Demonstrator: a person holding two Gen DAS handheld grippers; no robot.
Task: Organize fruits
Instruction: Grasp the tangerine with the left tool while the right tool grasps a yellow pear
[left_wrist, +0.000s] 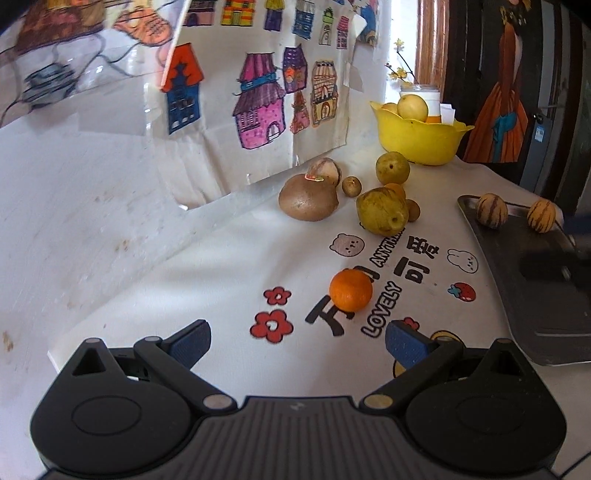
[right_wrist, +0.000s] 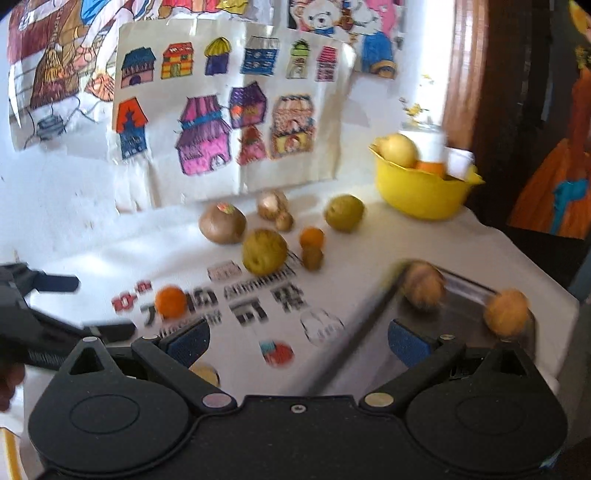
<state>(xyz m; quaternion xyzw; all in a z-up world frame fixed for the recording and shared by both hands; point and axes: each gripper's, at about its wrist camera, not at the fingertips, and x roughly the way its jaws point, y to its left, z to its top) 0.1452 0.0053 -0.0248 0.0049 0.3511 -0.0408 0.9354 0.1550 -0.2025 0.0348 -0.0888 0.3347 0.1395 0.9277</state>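
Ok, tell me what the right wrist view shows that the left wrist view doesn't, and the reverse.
Only the right wrist view shows the left gripper from outside, open at the left edge, and a teddy bear drawing on the wall.

Only the left wrist view shows sharp detail: the stripes on the two tray fruits and the cloth's LOVELY lettering.

Both show the yellow bowl, the lone orange on the cloth, the grey tray and the houses drawing.

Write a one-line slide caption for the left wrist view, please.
Open left gripper faces an orange on the printed cloth.
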